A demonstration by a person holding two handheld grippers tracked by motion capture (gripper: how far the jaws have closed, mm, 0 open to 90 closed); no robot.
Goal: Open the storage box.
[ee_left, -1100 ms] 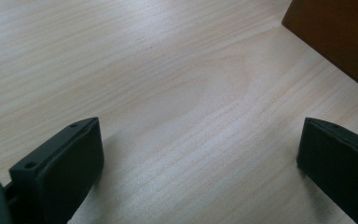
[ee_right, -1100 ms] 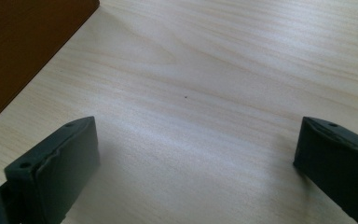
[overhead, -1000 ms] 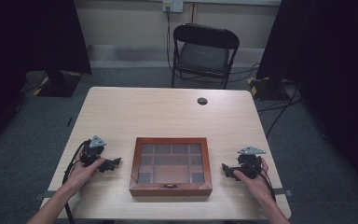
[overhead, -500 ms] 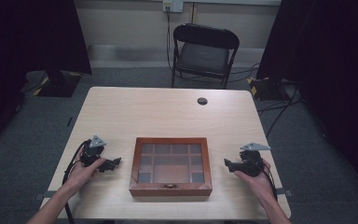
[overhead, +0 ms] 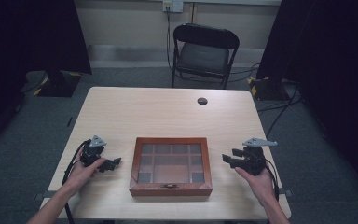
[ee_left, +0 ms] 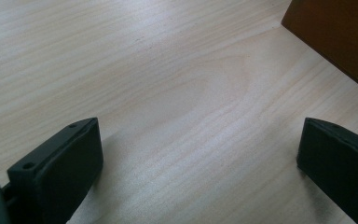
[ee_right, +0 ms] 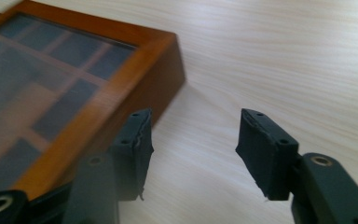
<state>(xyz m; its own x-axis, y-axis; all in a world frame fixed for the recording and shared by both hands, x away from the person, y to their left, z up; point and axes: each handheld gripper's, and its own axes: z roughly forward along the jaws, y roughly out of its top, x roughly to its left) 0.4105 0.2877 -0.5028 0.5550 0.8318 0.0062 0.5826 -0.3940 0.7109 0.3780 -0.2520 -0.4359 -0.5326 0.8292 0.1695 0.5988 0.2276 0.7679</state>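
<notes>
A shut wooden box (overhead: 171,166) with a glass lid over several compartments lies at the table's near middle. My left gripper (overhead: 113,163) rests on the table left of the box, open, with bare wood between its jaws (ee_left: 191,154). A corner of the box (ee_left: 335,37) shows at the upper right of the left gripper view. My right gripper (overhead: 228,157) is held just above the table right of the box, open and empty (ee_right: 193,144). In the right gripper view the box's corner (ee_right: 165,70) lies close beside one jaw.
A small dark round disc (overhead: 202,101) sits on the light wooden table (overhead: 168,116) near its far edge. A black folding chair (overhead: 204,51) stands behind the table. Cables trail from both grippers toward the near edge.
My right gripper has lifted slightly and shifted a little, still open. The left gripper and the box have stayed in place.
</notes>
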